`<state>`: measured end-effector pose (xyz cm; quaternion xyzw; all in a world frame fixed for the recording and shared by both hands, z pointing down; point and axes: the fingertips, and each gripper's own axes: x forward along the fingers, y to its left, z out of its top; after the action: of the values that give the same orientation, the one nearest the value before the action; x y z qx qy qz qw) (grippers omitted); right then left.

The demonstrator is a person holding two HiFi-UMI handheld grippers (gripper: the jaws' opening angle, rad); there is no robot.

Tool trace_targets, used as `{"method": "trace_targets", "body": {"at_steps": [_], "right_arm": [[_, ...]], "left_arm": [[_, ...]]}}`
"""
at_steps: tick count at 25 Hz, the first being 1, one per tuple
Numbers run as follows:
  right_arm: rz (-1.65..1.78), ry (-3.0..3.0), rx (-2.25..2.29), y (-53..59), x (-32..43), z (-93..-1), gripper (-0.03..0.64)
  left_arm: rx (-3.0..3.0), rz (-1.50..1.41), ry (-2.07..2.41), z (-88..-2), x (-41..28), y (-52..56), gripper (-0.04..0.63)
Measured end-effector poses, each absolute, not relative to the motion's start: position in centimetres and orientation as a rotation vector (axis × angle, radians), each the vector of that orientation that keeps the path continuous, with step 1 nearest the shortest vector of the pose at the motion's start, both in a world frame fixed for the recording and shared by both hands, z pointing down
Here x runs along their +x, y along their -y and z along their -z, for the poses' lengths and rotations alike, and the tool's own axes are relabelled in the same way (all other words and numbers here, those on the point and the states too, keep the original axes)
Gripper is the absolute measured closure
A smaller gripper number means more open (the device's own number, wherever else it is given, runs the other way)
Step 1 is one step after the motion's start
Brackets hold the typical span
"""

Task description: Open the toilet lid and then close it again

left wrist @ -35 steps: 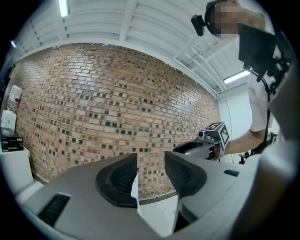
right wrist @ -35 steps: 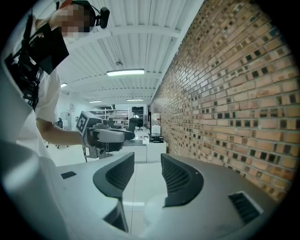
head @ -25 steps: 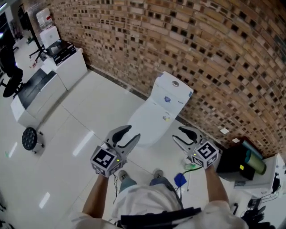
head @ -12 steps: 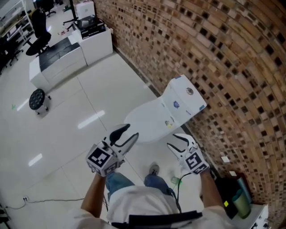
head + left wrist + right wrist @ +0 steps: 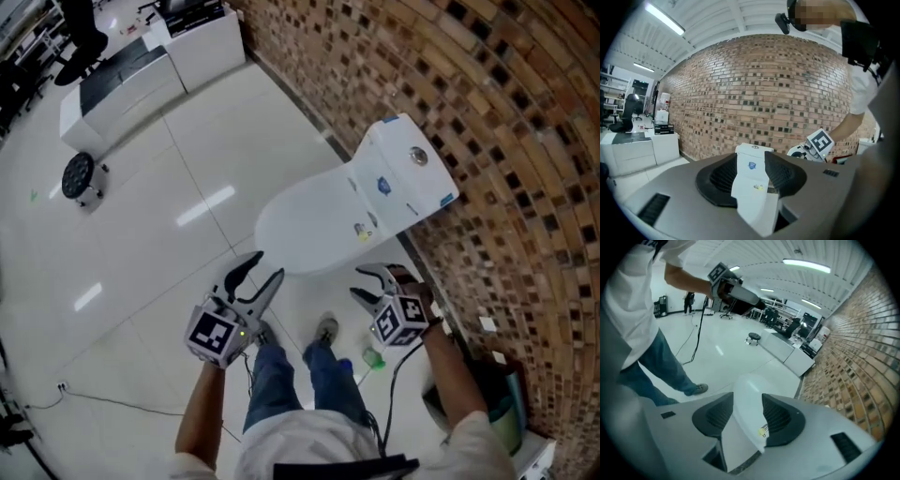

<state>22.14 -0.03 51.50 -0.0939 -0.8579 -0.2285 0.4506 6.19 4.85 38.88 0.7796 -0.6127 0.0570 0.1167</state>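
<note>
The white toilet [image 5: 314, 230] stands against the brick wall with its lid [image 5: 305, 220] down and its tank [image 5: 412, 178] behind. My left gripper [image 5: 265, 266] hovers open just short of the bowl's front left, touching nothing. My right gripper [image 5: 367, 281] is open at the bowl's right side, close to the rim, and holds nothing. In the left gripper view the toilet [image 5: 751, 197] shows far off between the open jaws of the left gripper [image 5: 751, 174], with the right gripper [image 5: 816, 144] beyond. In the right gripper view the lid [image 5: 746, 401] lies under the open right gripper [image 5: 746, 417].
The brick wall [image 5: 487, 84] runs behind the toilet. White cabinets [image 5: 141, 66] stand at the upper left, with a round black stool [image 5: 77, 176] before them. A green and blue item [image 5: 367, 360] and a cable [image 5: 398, 375] lie by the person's feet. A dark bin [image 5: 497, 403] sits lower right.
Both grippers have sunk toward the toilet, the right one more and with a roll. The toilet looms larger and nearer. The lid stays down.
</note>
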Motion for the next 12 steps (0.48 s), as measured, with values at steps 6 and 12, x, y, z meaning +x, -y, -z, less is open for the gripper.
{"method": "trace_targets", "body": {"at_steps": [6,12], "right_arm": [[0.723,1.966,-0.355,-0.4,18.4,-65.1,0.324],[0.767,1.867,-0.374,-0.7,14.8,-75.7,0.275]], "left_arm": [[2.256,-0.191,1.761,-48.4,4.3,-4.5,0.414],[2.256,-0.165,1.698,-55.4,3.6,-5.7,0.414]]}}
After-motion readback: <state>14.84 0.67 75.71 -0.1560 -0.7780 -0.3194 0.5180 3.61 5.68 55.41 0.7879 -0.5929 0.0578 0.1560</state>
